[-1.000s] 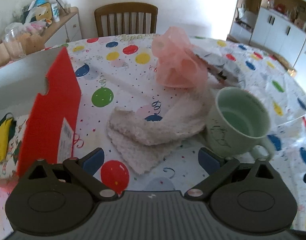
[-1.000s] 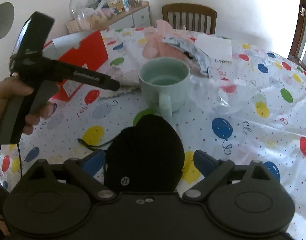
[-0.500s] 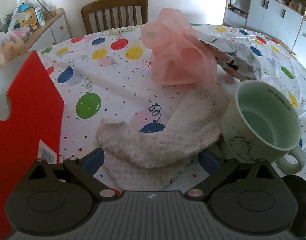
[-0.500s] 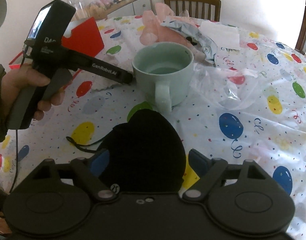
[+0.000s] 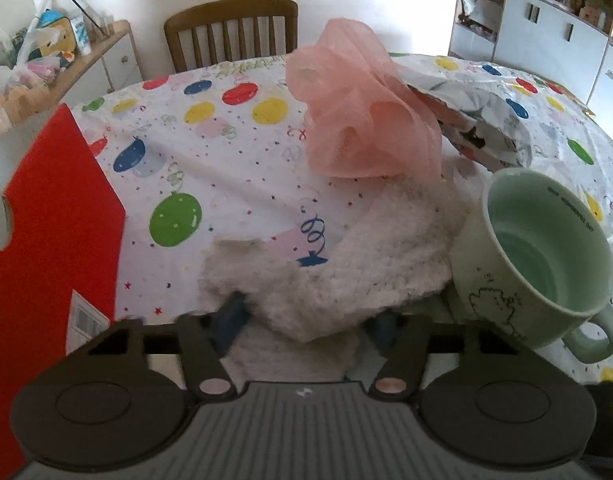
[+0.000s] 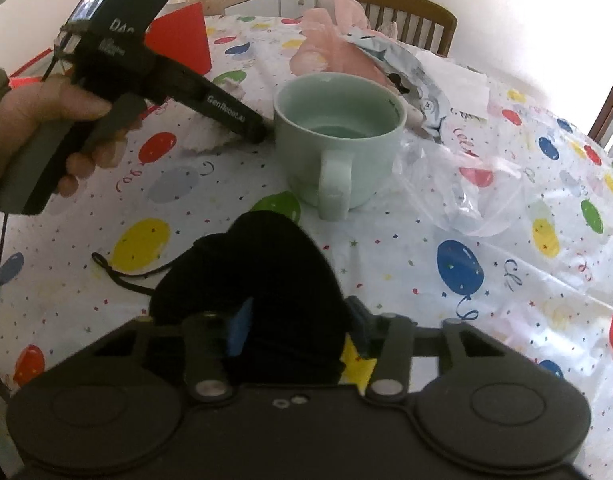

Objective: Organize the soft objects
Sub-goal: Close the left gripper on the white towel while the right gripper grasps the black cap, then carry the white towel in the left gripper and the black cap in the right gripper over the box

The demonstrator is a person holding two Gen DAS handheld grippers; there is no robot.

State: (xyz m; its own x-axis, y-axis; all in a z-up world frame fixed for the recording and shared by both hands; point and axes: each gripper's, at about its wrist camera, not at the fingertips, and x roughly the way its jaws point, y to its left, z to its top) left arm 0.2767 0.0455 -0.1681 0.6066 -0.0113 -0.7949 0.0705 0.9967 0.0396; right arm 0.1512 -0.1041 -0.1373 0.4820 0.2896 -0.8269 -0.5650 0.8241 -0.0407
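A white fluffy cloth (image 5: 366, 256) lies crumpled on the balloon-print tablecloth, against a pale green mug (image 5: 538, 264). My left gripper (image 5: 306, 322) is down on the cloth's near end, its jaws closing, and the blue pads dig into the bunched fabric. A pink mesh fabric (image 5: 362, 120) is heaped behind. In the right wrist view a black soft cap (image 6: 258, 272) with a cord lies in front of the mug (image 6: 338, 140). My right gripper (image 6: 298, 328) has its jaws closing on the cap, with both pads against it. A hand holds the left gripper (image 6: 260, 134) beside the mug.
A red cardboard box (image 5: 54, 240) stands open at the left. A silver mailer bag (image 5: 486, 120) and a clear plastic bag (image 6: 466, 176) lie to the right of the mug. A wooden chair (image 5: 230, 28) stands at the table's far side.
Both grippers sank toward the table. The left jaws went from wide apart to pinching the white cloth. The right jaws narrowed onto the black cap.
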